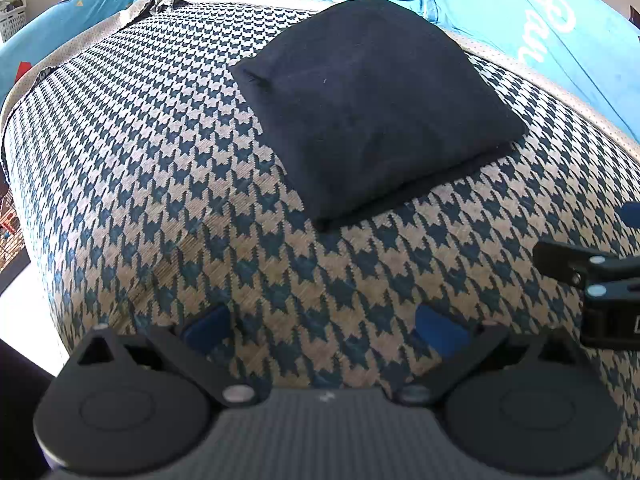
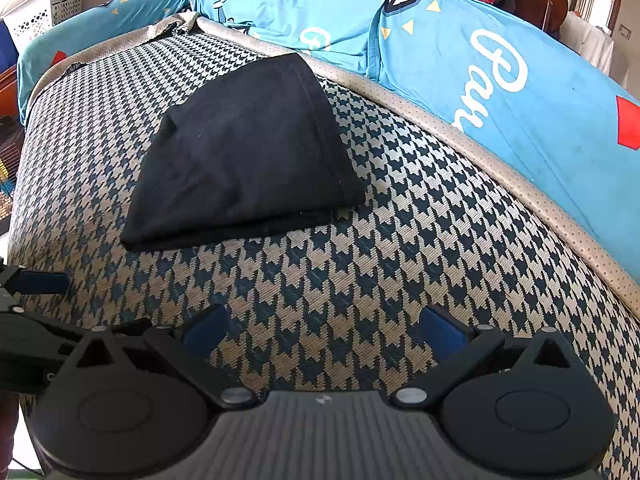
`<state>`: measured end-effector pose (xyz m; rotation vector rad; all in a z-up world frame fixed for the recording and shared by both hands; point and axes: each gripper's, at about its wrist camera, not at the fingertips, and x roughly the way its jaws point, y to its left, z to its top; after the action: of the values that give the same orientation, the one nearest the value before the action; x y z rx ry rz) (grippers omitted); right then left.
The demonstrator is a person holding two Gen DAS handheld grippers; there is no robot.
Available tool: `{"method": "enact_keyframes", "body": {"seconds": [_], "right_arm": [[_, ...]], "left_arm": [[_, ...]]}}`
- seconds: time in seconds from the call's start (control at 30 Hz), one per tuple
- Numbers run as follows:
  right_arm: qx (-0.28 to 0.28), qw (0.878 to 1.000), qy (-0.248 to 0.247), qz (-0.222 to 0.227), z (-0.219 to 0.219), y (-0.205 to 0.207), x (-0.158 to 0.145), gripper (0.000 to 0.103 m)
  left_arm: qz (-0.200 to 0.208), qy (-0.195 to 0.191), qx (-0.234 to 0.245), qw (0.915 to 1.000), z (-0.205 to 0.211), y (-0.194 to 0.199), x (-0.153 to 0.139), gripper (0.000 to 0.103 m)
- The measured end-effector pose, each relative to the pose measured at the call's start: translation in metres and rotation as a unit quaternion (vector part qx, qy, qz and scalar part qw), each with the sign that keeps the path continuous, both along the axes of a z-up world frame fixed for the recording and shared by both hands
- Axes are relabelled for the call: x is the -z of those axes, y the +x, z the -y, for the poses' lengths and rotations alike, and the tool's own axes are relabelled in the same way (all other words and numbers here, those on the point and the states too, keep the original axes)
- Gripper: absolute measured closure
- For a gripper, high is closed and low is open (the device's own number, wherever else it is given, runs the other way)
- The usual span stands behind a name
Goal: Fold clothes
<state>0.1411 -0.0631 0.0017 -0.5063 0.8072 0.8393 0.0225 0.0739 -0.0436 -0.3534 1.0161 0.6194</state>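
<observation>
Left gripper [image 1: 324, 326] hangs wide open and empty, the folded black garment [image 1: 376, 108] lying ahead on the houndstooth cushion [image 1: 140, 184]. Right gripper [image 2: 324, 328], equally spread and empty, faces the garment [image 2: 244, 156]; any final squaring probably needs gentle edge pinches.

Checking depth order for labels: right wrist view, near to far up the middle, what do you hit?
Right gripper, open → bare houndstooth cover → folded black garment → beige perforated edge strip → blue printed cushions.
</observation>
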Motion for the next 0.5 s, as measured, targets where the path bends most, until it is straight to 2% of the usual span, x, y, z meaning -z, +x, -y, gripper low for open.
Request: {"method": "enact_keyframes", "body": {"seconds": [0.5], "right_arm": [[0.001,1.0,0.001,-0.002,-0.0001,0.0008,-0.0008,0.0]], "left_arm": [[0.0,0.0,0.002,1.0,0.0004,-0.0003,-0.0004,0.0]]}}
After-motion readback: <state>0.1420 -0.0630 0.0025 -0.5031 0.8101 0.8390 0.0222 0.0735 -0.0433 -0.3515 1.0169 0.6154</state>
